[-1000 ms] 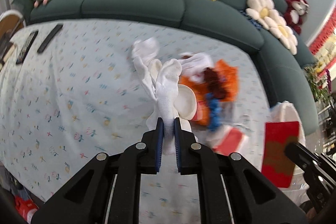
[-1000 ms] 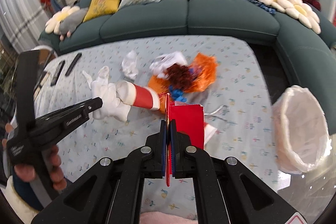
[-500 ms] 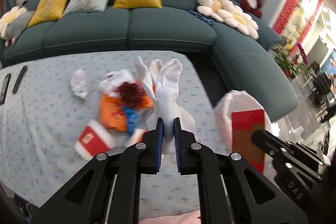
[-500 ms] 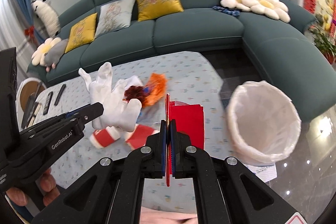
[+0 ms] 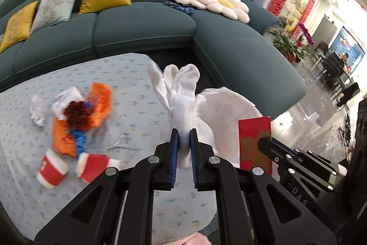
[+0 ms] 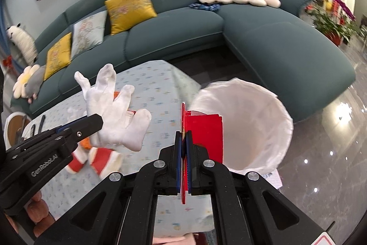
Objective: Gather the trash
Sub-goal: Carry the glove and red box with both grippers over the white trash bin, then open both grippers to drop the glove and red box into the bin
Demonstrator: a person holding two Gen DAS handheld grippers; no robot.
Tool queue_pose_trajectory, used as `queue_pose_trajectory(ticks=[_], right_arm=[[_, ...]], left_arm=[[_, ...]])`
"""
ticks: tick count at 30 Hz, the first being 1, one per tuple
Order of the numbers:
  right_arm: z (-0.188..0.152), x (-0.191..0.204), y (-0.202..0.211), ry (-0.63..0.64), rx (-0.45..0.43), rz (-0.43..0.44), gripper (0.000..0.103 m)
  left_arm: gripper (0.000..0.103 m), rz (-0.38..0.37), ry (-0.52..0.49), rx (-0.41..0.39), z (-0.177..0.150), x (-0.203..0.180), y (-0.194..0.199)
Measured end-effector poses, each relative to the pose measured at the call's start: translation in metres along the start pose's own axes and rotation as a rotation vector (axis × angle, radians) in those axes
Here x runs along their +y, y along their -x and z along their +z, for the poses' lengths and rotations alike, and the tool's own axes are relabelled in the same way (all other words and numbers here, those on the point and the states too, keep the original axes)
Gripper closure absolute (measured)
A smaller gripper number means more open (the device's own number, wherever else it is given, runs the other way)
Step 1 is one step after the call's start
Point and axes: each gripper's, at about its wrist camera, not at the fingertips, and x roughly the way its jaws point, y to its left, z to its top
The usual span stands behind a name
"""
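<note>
My left gripper [image 5: 183, 132] is shut on a white glove [image 5: 183, 93], which sticks up between the blue pads at the table's right end. Just behind it stands a bin lined with a white bag [image 5: 227, 111]. To the right, my right gripper [image 5: 261, 142] holds a flat red carton [image 5: 253, 137] in front of the bin. In the right wrist view that gripper [image 6: 183, 133] is shut on the red carton [image 6: 206, 130], with the bin's open mouth [image 6: 252, 118] right behind it. The glove [image 6: 110, 107] hangs in the left gripper [image 6: 96, 121] at the left.
A pile of trash lies on the flower-print tablecloth [image 5: 128, 75]: an orange bag [image 5: 101, 98], crumpled tissue [image 5: 37, 109], and two tipped red-and-white paper cups [image 5: 51, 171] [image 5: 96, 164]. A teal corner sofa [image 5: 142, 29] wraps behind table and bin. Glossy floor [image 6: 321, 164] lies to the right.
Both grippers have swung right, away from the trash pile and up to the bin, each keeping its load. The pile has slid to the left of both views.
</note>
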Motion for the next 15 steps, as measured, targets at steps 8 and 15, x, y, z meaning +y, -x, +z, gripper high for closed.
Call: queue_pose_trajectory(ticks=[8,15], right_arm=[[0.006,-0.045,-0.018,-0.047,0.009,-0.045,0.099],[0.021,-0.068,-0.036,-0.077,-0.003,-0.091,0.082]], left_arm=[[0.092,-0.073,-0.034,0.021,0.011,-0.039,-0.030],[0.069,-0.092,-0.025,0.037,0.024,-0.061,-0.056]])
